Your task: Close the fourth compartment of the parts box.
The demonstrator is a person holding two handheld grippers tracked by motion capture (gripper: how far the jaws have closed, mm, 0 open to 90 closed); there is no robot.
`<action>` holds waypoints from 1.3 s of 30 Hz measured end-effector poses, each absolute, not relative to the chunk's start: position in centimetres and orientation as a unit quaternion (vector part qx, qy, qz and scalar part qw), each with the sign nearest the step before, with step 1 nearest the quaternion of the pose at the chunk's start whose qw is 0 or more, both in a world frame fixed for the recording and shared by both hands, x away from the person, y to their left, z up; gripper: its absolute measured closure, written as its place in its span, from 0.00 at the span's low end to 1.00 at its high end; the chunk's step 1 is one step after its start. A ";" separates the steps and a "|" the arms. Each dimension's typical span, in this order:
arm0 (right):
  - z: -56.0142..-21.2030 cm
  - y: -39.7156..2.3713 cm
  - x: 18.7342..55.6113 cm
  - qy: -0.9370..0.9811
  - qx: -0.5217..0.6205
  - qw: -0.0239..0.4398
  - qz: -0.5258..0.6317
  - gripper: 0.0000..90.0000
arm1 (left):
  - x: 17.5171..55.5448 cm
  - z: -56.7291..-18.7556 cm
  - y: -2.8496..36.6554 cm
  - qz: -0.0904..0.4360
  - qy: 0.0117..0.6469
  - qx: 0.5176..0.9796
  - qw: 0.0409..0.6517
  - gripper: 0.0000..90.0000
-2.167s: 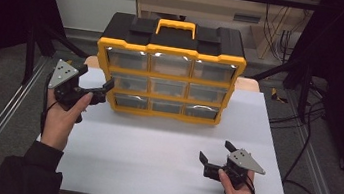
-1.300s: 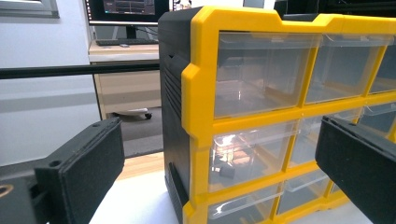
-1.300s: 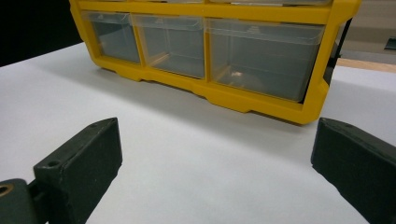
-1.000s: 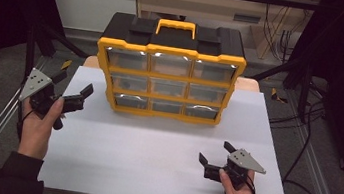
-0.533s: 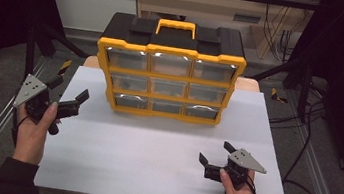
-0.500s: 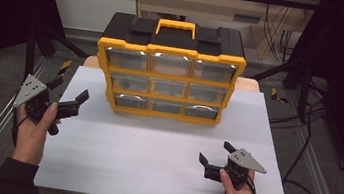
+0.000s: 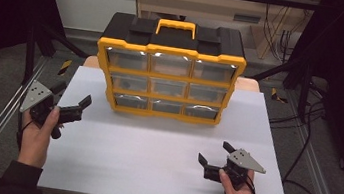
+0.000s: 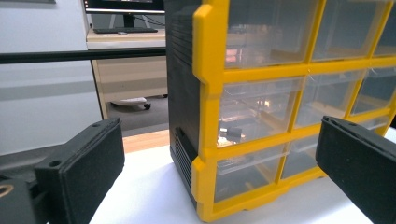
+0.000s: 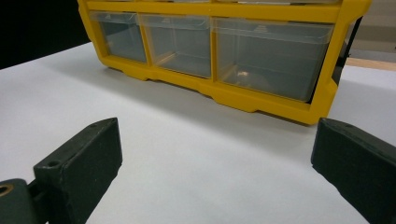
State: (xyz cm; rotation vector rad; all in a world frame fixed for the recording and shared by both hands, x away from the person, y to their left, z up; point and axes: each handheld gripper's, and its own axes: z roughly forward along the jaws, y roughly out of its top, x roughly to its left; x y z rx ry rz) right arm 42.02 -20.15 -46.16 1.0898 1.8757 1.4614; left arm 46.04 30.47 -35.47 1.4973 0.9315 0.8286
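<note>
Beside the drawer cabinet (image 7: pixel 169 71), both tools (image 7: pixel 70 105) (image 7: pixel 213 158) wide open, seemingly empty.

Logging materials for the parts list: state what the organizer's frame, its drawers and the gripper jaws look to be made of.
Organizer frame: likely moulded hard plastic, yellow, slightly glossy, with rounded cast edges.
Drawers: clear plastic, glossy; you can see through them and they reflect light.
Left gripper and right gripper jaws: matte black, faintly grainy, perhaps printed plastic or rubber-faced; unclear which.
</note>
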 end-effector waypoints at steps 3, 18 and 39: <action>-46.1 -20.2 42.0 0.692 0.402 0.260 0.540 0.02 | 45.9 -35.5 30.3 0.351 0.393 0.636 0.563 0.01; -46.2 -20.2 42.0 0.693 0.402 0.260 0.540 0.02 | 45.2 -37.6 31.2 0.349 0.402 0.635 0.559 0.01; -46.2 -20.0 42.0 0.696 0.399 0.259 0.538 0.02 | 44.2 -41.3 31.1 0.341 0.409 0.635 0.559 0.01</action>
